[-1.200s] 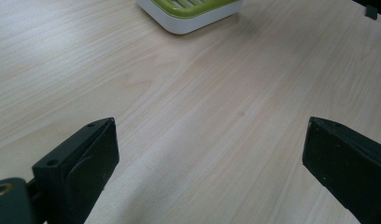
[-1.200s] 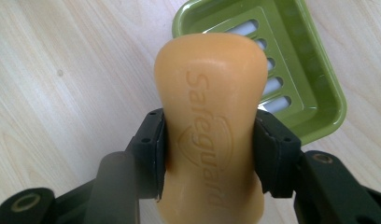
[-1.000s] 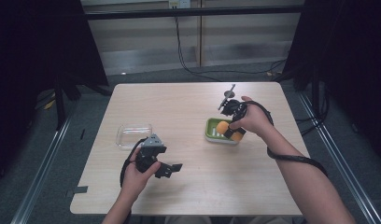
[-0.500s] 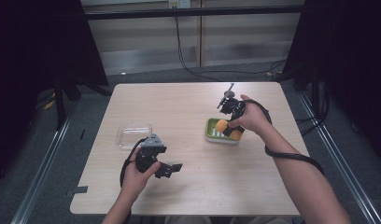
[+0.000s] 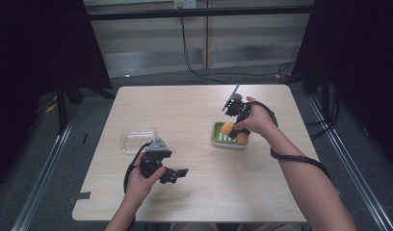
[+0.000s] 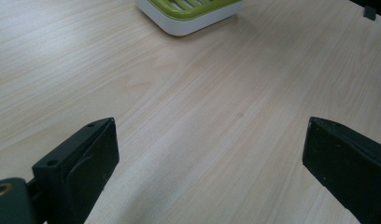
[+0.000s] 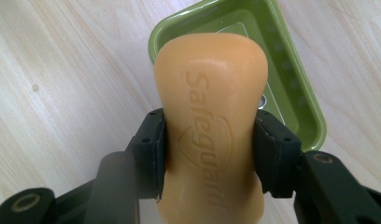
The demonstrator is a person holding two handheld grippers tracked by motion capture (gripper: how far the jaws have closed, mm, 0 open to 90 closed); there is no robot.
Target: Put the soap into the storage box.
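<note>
An orange bar of soap [image 7: 209,121] stamped with raised lettering is clamped at its waist by my right gripper [image 7: 209,154], shut on it just above the green soap dish [image 7: 291,93]. From above, the soap [image 5: 228,128] hangs over the dish [image 5: 218,139] at the table's right middle, with the right gripper [image 5: 237,126] pointing down over it. My left gripper [image 5: 177,174] rests low near the table's front left, jaws wide open over bare wood. In the left gripper view both fingers [image 6: 86,163] stand far apart with nothing between them, and the dish [image 6: 188,18] lies ahead.
A clear plastic lid or container [image 5: 138,139] lies on the table [image 5: 194,192] left of centre, just beyond the left hand. Cables trail from both grippers. Dark floor and metal rails surround the table.
The right hand has shifted slightly with the soap above the dish. The left hand has stayed put.
</note>
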